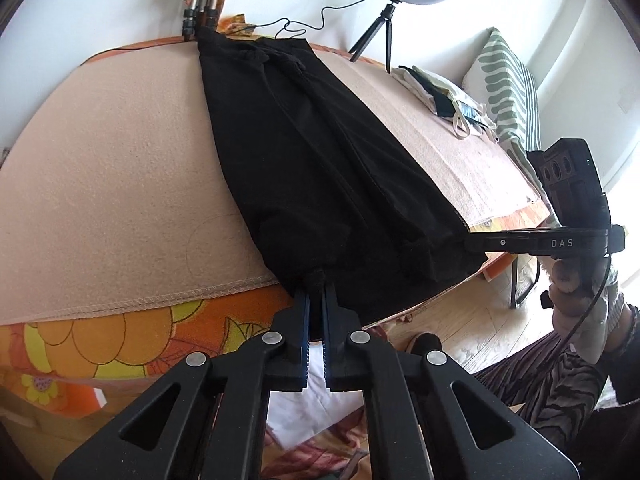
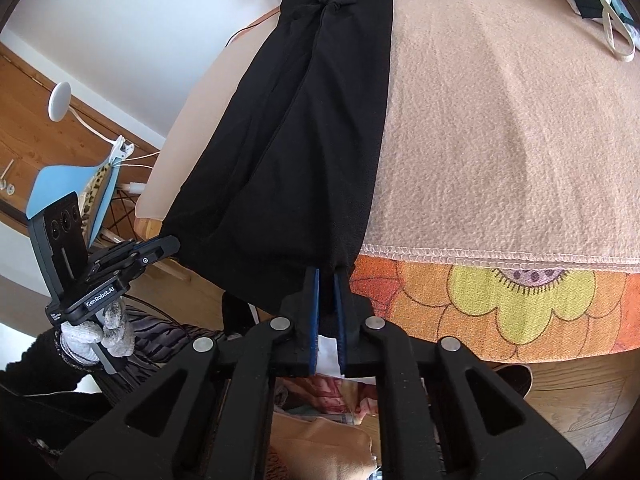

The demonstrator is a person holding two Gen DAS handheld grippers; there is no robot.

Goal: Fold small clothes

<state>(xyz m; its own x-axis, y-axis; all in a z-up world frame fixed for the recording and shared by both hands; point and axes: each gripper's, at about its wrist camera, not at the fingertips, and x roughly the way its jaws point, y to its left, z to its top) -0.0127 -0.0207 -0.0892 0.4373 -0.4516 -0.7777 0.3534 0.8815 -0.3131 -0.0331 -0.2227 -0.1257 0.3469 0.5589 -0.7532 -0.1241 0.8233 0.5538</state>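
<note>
A long black garment lies stretched lengthwise across a beige blanket, from the far edge to the near edge. My left gripper is shut on its near left corner. My right gripper is shut on the near right corner; it also shows in the left wrist view. The left gripper also shows in the right wrist view. In the right wrist view the garment hangs a little over the table edge between both grippers.
An orange flowered cloth covers the table under the blanket. A pile of small clothes lies at the far right. A ring light on a tripod stands at the back. Tripod legs stand at the garment's far end.
</note>
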